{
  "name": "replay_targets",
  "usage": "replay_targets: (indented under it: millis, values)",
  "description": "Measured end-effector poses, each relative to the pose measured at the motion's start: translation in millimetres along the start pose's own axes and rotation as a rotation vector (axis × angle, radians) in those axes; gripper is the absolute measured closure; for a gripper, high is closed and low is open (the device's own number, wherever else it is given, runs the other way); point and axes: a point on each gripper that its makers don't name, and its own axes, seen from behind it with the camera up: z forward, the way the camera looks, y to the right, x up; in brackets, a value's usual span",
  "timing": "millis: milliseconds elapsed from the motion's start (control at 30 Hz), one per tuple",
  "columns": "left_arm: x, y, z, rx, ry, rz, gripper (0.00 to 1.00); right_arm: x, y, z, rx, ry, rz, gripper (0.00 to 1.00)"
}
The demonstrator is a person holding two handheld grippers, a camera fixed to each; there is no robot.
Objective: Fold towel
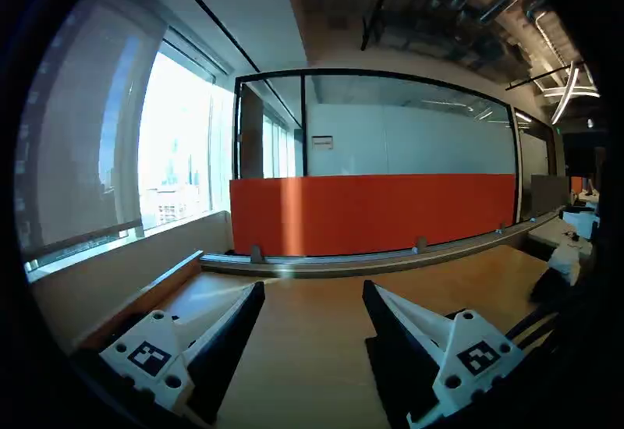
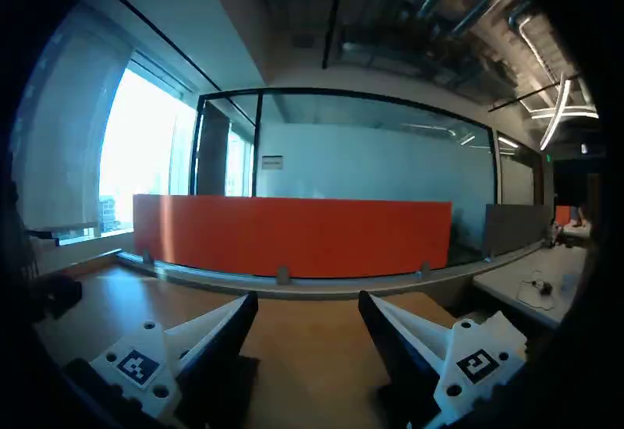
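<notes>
The left claw (image 1: 312, 285) hangs low over a light-brown wooden desk (image 1: 312, 351), its two white-and-black fingers (image 1: 226, 327) well apart with nothing between them but bare desktop. The right claw (image 2: 307, 296) is likewise spread wide above the same wood, gripping nothing. Where the towel lies I cannot tell.

Ahead of both claws, a grey metal rail (image 1: 374, 261) runs along the desk's far edge. Just behind the rail stands a long orange partition panel (image 1: 374, 214), which blocks the lower part of the room beyond. Above the panel rises a black-framed glass wall (image 1: 405, 132) with a pale room behind it. A tall bright window (image 1: 175, 148) is on the left, above a low wooden ledge (image 1: 148, 296).

In the right gripper view a white desk (image 2: 530, 281) carrying small items too small to name stands off to the right. A dark, blurred shape (image 2: 54, 292) sits at the left edge. Exposed pipes (image 2: 460, 8) and curved strip lights (image 2: 558, 109) cross the ceiling.
</notes>
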Motion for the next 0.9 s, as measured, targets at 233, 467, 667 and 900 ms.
replay_targets:
  millis: [233,467,667,900]
  values:
    - [22.9,10.3,-2.0,-0.041,-0.034,0.011,0.07,19.0,-10.9,2.1,0.041,-0.017,-0.019,0.00]
    - [24.7,25.4,-1.8,-0.115,-0.096,0.048,0.07,25.1,-27.1,4.0,0.132,-0.067,-0.077,0.00]
    - [13.5,38.4,-3.3,-0.185,-0.159,0.086,0.07,14.0,-43.8,1.0,0.230,-0.147,-0.129,0.00]
    - [3.0,52.5,-8.5,-0.262,-0.219,0.084,0.07,-6.1,-65.5,-9.6,0.344,-0.261,-0.173,0.00]
